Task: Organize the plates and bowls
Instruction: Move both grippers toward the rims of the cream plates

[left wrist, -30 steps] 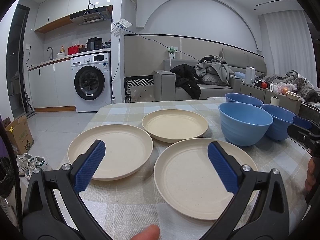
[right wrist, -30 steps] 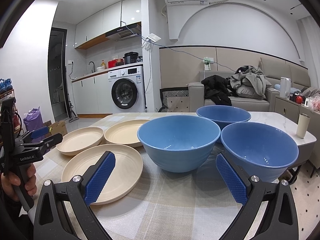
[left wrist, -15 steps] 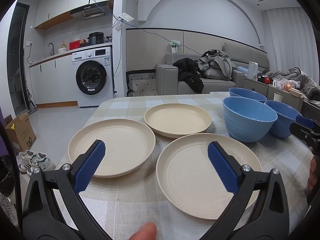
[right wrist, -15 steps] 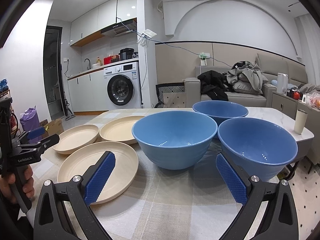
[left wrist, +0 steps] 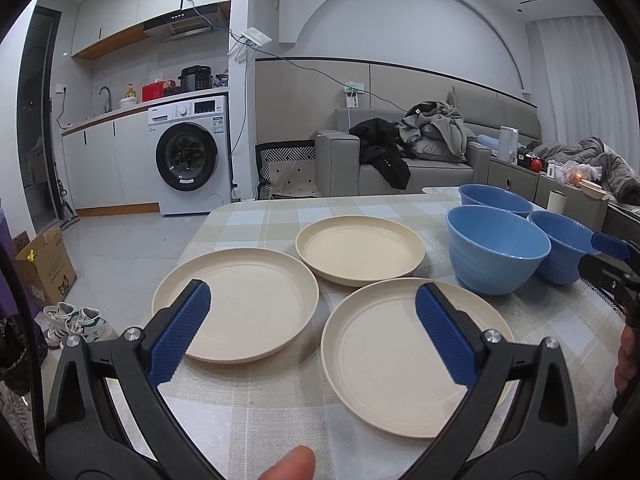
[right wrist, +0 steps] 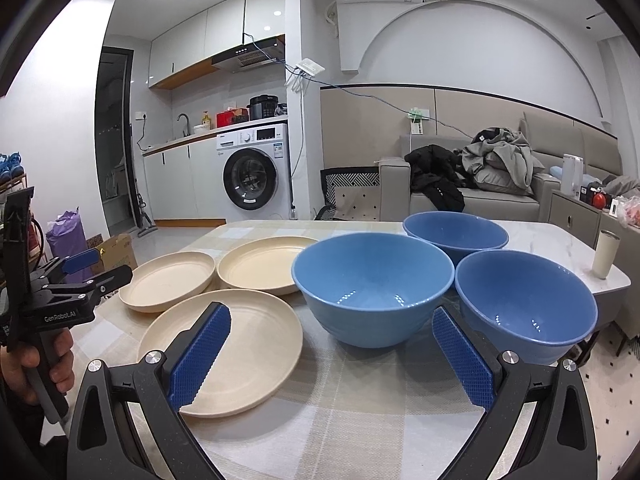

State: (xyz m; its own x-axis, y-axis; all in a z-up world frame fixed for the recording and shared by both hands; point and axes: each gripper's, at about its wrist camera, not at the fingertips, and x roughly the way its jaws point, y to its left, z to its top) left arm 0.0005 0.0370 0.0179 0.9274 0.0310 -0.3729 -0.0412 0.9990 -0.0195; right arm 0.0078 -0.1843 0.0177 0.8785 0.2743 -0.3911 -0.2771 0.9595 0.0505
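Three cream plates lie flat on the checked tablecloth: a left plate [left wrist: 240, 304], a far plate [left wrist: 360, 249] and a near plate [left wrist: 396, 356]. Three blue bowls stand upright to their right: a near bowl [left wrist: 496, 248], a far bowl [left wrist: 494, 200] and a right bowl [left wrist: 560, 252]. My left gripper [left wrist: 312, 332] is open and empty, hovering over the near edge of the plates. My right gripper [right wrist: 332, 352] is open and empty in front of the near bowl [right wrist: 372, 284], with the right bowl [right wrist: 524, 304] beside it.
A white cup [right wrist: 606, 254] stands near the table's right edge. The table [left wrist: 260, 412] drops off at the left to the floor, with shoes [left wrist: 76, 320] and a cardboard box [left wrist: 44, 264]. A sofa with clothes [left wrist: 420, 148] stands behind.
Both grippers have drifted slightly and tilted, so the plates and bowls sit a little lower in each view. Nothing on the table has moved.
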